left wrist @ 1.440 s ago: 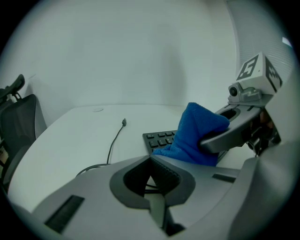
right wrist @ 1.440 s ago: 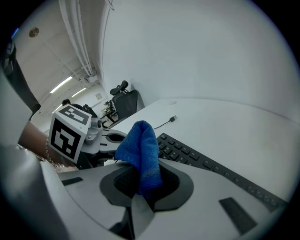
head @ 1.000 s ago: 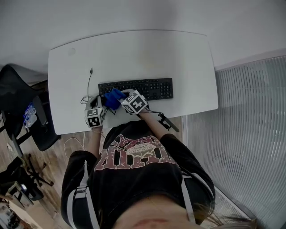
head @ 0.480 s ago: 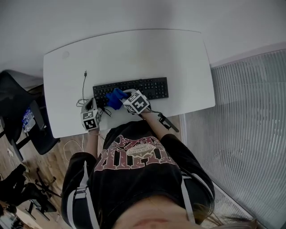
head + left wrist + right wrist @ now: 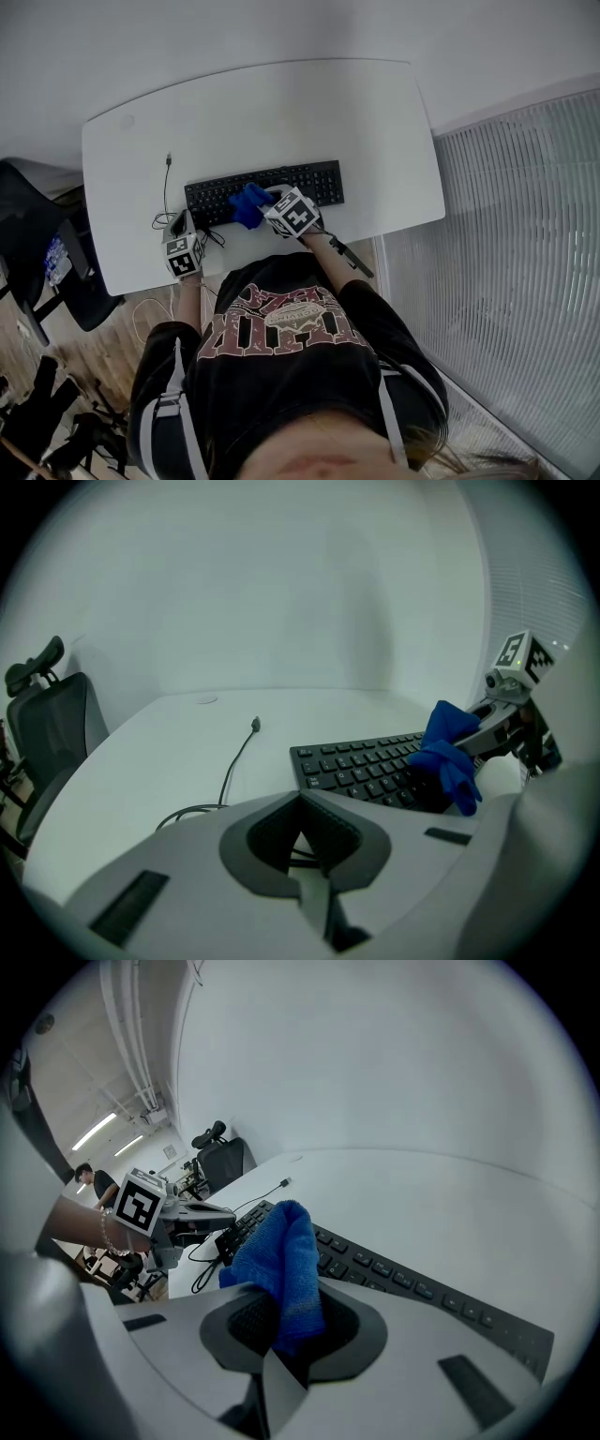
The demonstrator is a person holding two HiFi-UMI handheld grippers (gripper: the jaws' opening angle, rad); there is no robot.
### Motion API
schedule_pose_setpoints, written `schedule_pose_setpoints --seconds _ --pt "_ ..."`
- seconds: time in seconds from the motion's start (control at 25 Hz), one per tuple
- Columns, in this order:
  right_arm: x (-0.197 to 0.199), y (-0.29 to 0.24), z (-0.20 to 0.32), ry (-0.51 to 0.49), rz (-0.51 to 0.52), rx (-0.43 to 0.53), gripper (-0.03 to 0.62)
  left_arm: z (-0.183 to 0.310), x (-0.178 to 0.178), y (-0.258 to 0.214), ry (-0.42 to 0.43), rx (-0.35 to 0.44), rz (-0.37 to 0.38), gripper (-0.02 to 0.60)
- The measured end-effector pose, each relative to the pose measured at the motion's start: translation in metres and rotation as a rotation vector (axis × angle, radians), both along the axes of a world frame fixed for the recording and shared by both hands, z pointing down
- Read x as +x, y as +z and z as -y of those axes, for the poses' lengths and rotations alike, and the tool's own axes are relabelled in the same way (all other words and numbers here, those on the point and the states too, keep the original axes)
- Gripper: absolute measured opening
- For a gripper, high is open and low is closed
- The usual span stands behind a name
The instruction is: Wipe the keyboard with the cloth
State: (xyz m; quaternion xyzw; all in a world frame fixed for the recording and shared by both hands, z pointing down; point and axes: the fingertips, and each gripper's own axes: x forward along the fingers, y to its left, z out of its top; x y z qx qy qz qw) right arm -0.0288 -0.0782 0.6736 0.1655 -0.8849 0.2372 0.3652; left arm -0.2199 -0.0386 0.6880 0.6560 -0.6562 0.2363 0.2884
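Blue cloth [image 5: 248,204] over black keyboard [image 5: 309,180]

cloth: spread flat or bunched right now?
Bunched. The blue cloth is a folded wad pinched between the jaws of the right hand-held gripper, held over the keyboard, not lying spread on it.

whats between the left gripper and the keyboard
Only a black cable, looped on the white desk, lies between the left gripper and the keyboard. The left gripper view shows it most clearly.
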Motion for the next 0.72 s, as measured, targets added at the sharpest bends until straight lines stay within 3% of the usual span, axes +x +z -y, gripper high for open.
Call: schedule_pose_setpoints --seconds 0.72 --pt "0.075 0.002 0.016 0.033 -0.084 0.021 0.064 -0.001 0.000 0.000 -0.011 -0.005 0.015 0.034"
